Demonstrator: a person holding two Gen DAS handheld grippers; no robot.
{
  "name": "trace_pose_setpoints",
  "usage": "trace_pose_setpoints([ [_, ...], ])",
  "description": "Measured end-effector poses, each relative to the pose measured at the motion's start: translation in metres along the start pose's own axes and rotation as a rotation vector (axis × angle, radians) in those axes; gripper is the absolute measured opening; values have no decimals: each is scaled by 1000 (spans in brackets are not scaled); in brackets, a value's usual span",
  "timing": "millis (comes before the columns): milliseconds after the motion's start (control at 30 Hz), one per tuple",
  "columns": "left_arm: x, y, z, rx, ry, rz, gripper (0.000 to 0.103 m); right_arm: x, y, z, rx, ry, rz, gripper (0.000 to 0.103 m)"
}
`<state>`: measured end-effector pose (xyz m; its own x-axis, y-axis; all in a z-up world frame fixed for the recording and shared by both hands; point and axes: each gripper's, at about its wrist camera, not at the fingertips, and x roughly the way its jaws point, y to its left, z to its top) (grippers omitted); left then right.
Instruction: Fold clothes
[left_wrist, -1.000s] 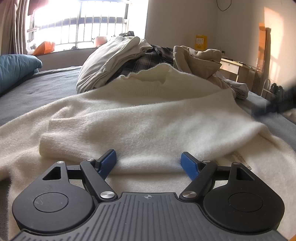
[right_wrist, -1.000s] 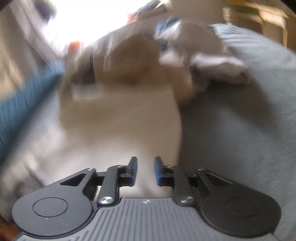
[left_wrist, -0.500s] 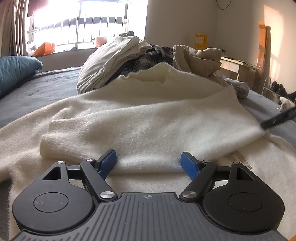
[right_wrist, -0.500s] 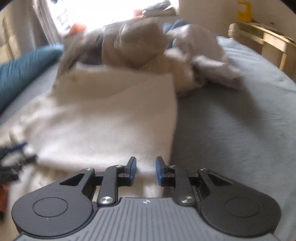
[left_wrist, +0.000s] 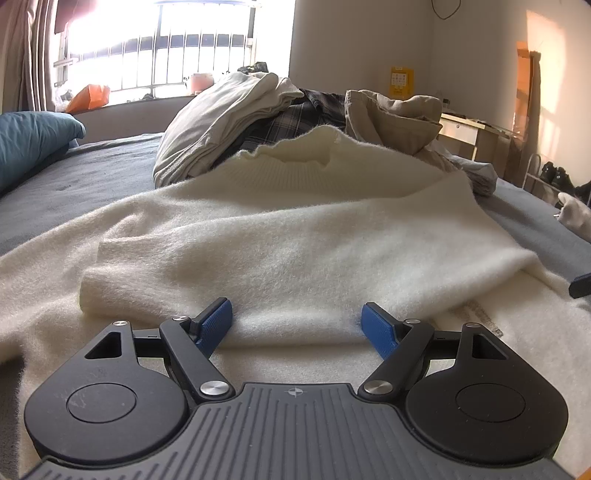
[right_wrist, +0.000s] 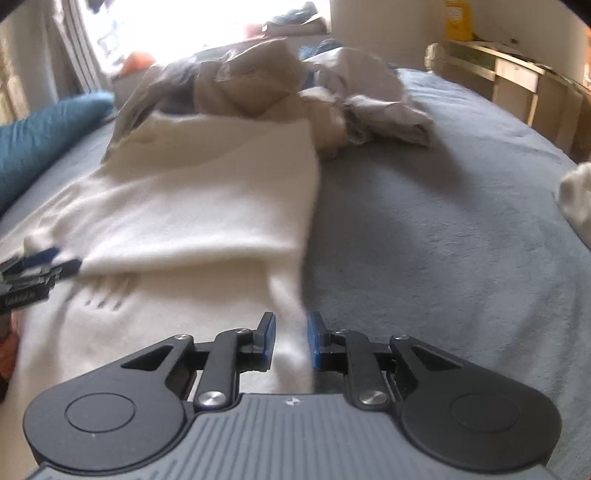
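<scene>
I have a cream sweater (left_wrist: 295, 236) spread across the grey bed (right_wrist: 443, 221), with one part of it folded over the body so a soft roll of fabric lies crosswise in front of my left gripper (left_wrist: 297, 325). That gripper sits low over the sweater with its jaws spread wide, the blue pads (left_wrist: 216, 325) either side of the folded roll and not pinching it, so it is released. My right gripper (right_wrist: 290, 341) is over the sweater's right edge, close to where the cream fabric meets the bare grey cover; its jaws have just been closing and now stand narrow, with a gap between the pads. A strip of the sweater's edge shows in that gap, but the view is blurred and I cannot tell whether the pads actually press on it. Behind the sweater, toward the window (left_wrist: 159, 48), a heap of unfolded clothes (left_wrist: 258, 110) lies on the bed, beige and plaid pieces jumbled together. A teal pillow (left_wrist: 29, 140) sits on the bed's left side, and a wooden desk (right_wrist: 517, 77) stands off to the right
</scene>
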<state>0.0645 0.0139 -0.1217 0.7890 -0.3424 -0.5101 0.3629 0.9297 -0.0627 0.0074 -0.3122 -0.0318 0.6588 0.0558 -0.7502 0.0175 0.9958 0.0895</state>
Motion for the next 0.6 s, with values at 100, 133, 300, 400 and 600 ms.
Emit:
trace_pose_setpoints([
  [100,0,0,0,0,1,1,78,8,6,-17,-102,49,-61,19],
  [133,0,0,1,-1,1,1,78,4,7,-25,-136,34,-68,19],
  [300,1,1,1,-2,1,-1,78,-28,11,-50,-206,13,-93,21],
  [400,1,1,1,-1,1,-1,78,-40,21,-56,-304,45,-143,21],
  [600,1,0,1,0,1,1,78,-53,34,-52,-273,-47,-83,20],
])
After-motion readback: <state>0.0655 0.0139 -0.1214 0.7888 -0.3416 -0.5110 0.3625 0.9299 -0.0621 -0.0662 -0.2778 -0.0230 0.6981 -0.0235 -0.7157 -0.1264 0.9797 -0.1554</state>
